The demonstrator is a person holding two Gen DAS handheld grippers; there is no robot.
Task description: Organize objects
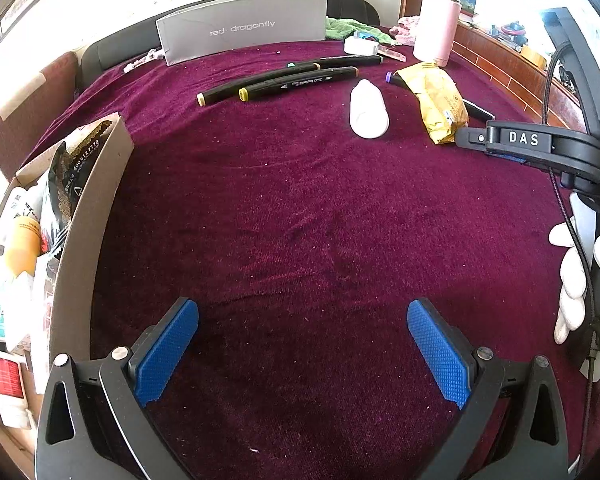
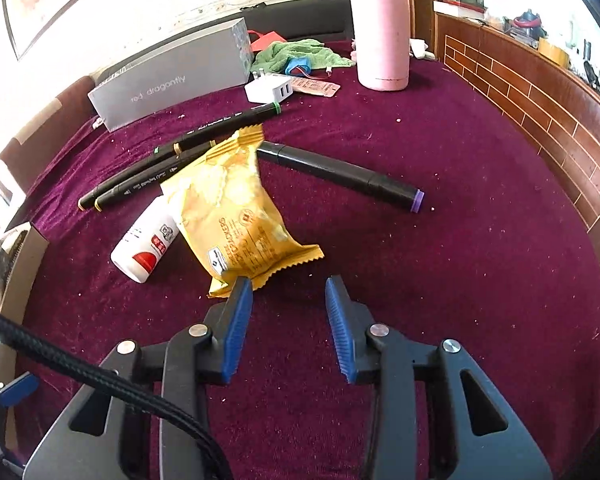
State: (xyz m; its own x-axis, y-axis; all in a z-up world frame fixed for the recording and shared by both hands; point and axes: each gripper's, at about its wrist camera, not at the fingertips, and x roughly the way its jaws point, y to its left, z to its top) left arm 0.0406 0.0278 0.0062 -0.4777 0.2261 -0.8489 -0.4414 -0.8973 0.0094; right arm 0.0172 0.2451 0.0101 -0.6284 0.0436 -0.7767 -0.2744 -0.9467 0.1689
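We read this as the pick-up step: right gripper (image 2: 289,286) jaws part-open, empty, left pad touching the yellow packet (image 2: 236,216) at its 11 o'clock. Next: centre, close, carry to box (image 1: 88,216). Left gripper (image 1: 302,320) wide open, empty.

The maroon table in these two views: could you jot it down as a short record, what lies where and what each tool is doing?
surface: maroon cloth
left side: cardboard box, already holding packets
middle: two black markers side by side, white bottle lying down
yellow snack packet: lies across a purple-capped marker
far edge: grey box, pink flask, white charger
left tool: open, empty
right tool: open, empty, just short of the packet's near edge
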